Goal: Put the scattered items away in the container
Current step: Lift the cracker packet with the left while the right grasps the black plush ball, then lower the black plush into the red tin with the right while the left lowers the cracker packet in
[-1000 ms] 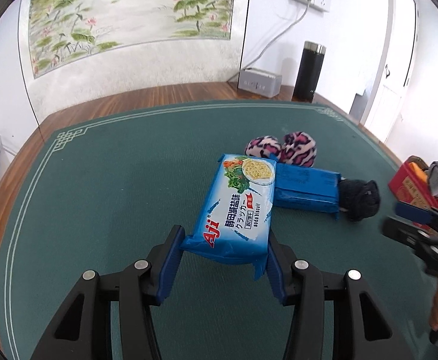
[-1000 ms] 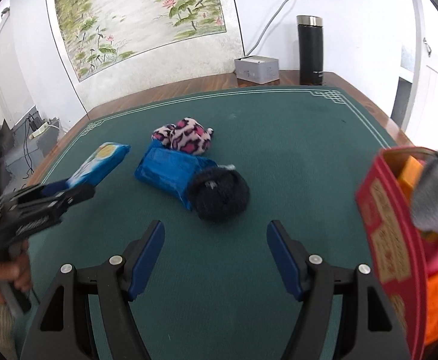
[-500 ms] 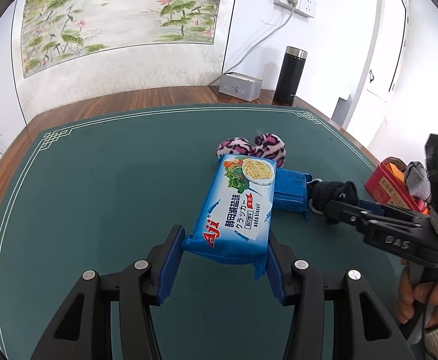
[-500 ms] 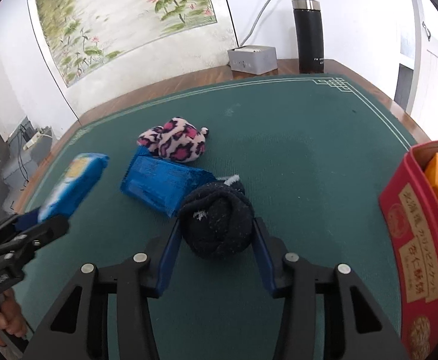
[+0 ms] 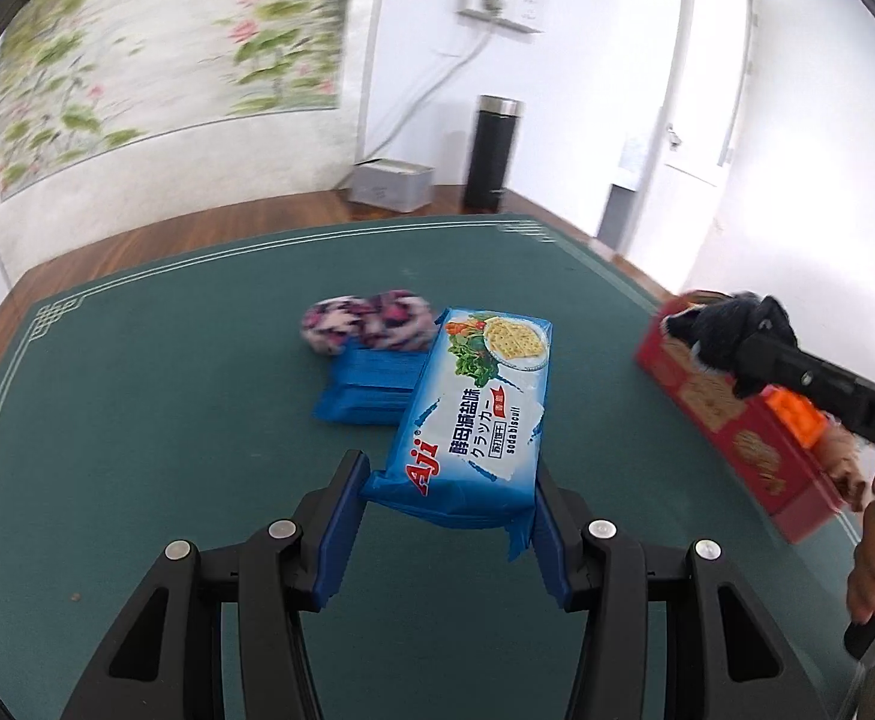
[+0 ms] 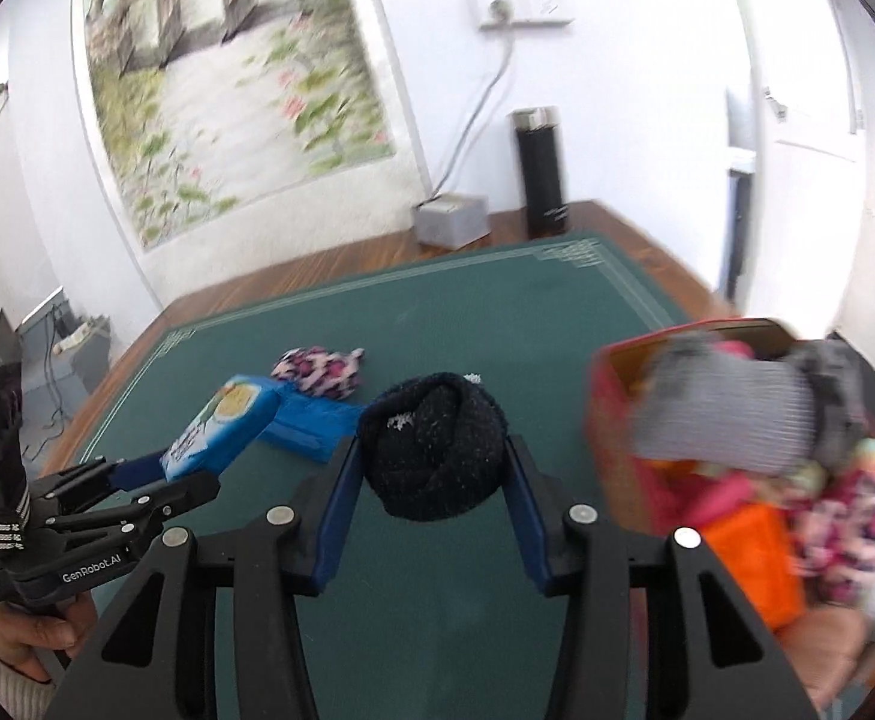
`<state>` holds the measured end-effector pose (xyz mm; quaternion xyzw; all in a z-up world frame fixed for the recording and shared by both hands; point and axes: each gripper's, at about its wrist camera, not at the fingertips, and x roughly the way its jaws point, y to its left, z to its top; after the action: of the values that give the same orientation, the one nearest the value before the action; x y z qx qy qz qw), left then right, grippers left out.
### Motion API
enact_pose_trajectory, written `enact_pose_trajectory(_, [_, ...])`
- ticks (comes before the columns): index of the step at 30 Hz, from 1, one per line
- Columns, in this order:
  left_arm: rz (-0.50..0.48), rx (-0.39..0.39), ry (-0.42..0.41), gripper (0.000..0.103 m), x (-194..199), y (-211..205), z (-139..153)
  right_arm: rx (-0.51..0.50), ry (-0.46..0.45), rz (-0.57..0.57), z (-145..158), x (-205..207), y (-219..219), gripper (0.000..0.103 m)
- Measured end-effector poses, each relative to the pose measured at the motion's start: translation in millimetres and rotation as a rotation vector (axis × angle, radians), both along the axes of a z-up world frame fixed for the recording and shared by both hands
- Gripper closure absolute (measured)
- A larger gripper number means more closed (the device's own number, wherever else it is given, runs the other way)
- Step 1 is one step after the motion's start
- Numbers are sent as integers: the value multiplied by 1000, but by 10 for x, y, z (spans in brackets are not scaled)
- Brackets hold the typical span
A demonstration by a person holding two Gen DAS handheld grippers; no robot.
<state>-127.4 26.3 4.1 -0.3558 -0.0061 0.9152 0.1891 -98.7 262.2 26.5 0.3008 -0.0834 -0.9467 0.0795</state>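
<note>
Right gripper (image 6: pixel 431 474) clamps soft black knitted sock ball (image 6: pixel 434 444); squashy, light. Left gripper (image 5: pixel 446 516) pinches crinkly blue cracker packet's (image 5: pixel 476 414) near end, probably fragile. Red box (image 6: pixel 623 420) right.

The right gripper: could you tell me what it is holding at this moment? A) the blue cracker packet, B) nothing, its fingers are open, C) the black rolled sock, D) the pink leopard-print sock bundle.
C: in the right wrist view the right gripper has its blue fingers closed against both sides of the black rolled sock, next to the red container.
</note>
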Motion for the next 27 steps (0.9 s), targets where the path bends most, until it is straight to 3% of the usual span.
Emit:
enact_pose_trajectory(6, [-94,29,9,51,212,382,109,38,67,-149,226,562,655,52])
enact_pose_trajectory(13, [-198,49,29,51,403,891,252,86,36,-326,242,883,1341,52])
enact_pose_trajectory(20, [-283,41,26,50,441,1433,280,132,-15,-332,53,840,1464,52])
enact_pose_trajectory(27, [-325,21,-8,51,212,1891,204,194,-32,-299,-58,788,1437,52])
